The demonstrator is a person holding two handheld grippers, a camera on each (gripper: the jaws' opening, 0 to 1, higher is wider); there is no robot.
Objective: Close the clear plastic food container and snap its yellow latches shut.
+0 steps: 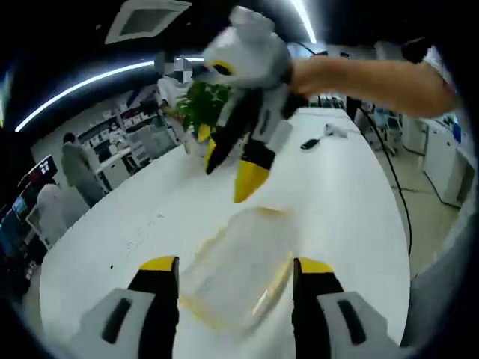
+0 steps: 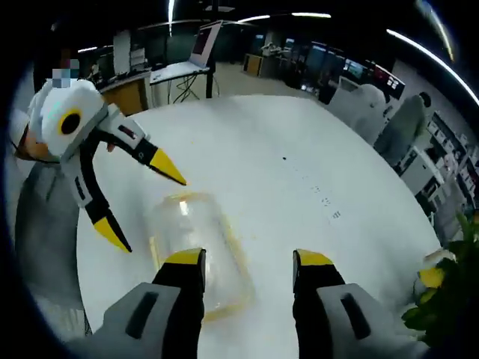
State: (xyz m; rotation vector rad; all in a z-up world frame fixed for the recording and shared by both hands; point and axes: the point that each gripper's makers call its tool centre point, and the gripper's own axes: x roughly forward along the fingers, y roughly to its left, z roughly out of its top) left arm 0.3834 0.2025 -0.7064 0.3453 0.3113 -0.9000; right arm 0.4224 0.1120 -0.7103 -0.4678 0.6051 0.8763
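One container [image 1: 238, 273] (clear, yellow trim) is seen lying on the white table [image 1: 337, 187], between and beyond the spread jaws of the left gripper [image 1: 236, 273]. Nothing is gripped by it. From the right gripper view, the container [image 2: 196, 250] is found just beside the right gripper [image 2: 248, 262], likewise released and parted. A plant [image 1: 200, 105] stands farther back on the table.

Two close views facing each other across the table [image 1: 337, 187], both looking down on the container [image 1: 239, 277]
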